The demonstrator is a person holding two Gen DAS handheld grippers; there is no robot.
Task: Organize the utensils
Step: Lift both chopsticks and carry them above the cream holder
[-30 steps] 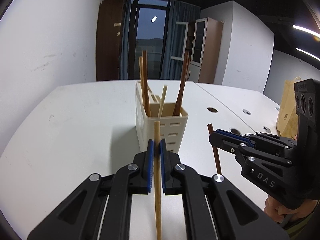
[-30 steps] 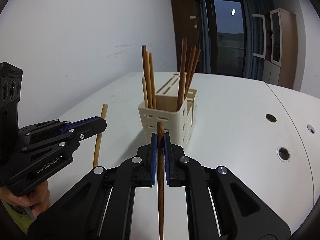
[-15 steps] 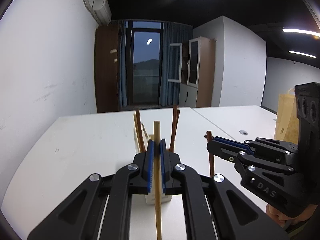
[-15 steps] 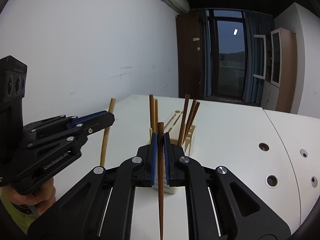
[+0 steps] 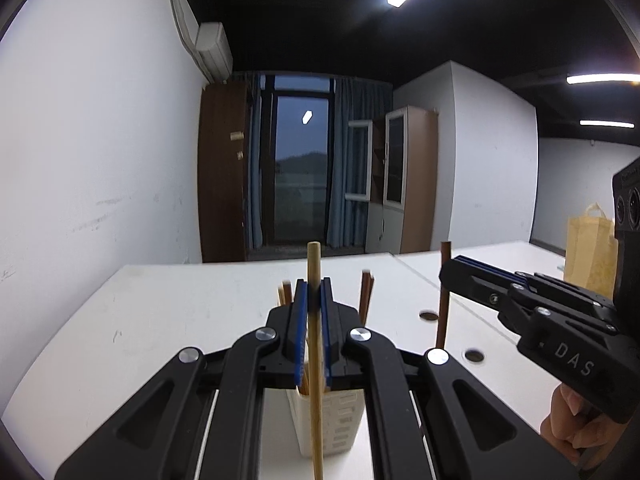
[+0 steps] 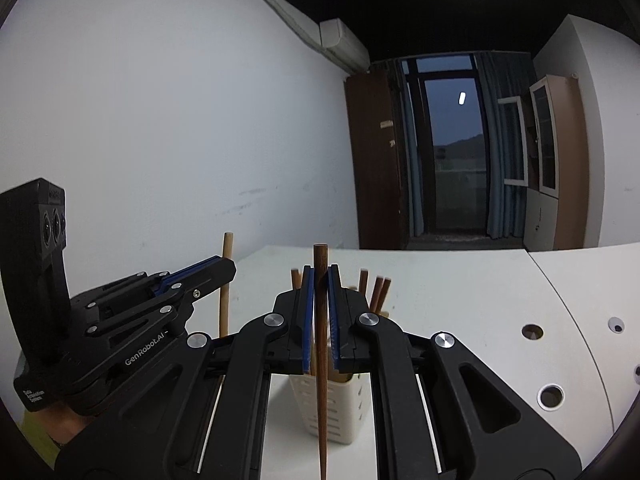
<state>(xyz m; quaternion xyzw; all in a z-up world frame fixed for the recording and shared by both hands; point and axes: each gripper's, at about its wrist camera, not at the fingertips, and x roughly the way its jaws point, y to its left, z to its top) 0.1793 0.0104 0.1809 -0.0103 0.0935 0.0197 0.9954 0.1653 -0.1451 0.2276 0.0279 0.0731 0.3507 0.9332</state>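
Note:
My left gripper (image 5: pixel 314 294) is shut on a light wooden chopstick (image 5: pixel 315 380) held upright. A dark brown chopstick (image 6: pixel 321 360) stands upright in my right gripper (image 6: pixel 320 284), which is shut on it. Below and beyond both grippers stands a cream slotted utensil holder (image 5: pixel 340 424) (image 6: pixel 344 412) with several chopsticks in it, partly hidden by the fingers. In the left wrist view the right gripper (image 5: pixel 450 270) shows at the right with its dark chopstick (image 5: pixel 442 300). The left gripper (image 6: pixel 228 268) with its light chopstick (image 6: pixel 225 292) shows at the left of the right wrist view.
The holder stands on a white table (image 5: pixel 140 320) with round cable holes (image 6: pixel 532 331). A paper bag (image 5: pixel 588 252) sits at the far right. A white wall runs along the left; a cabinet and dark window lie beyond the table.
Both grippers have risen with their chopsticks and tilted up toward level. The holder has dropped lower in both views and is now largely behind the fingers.

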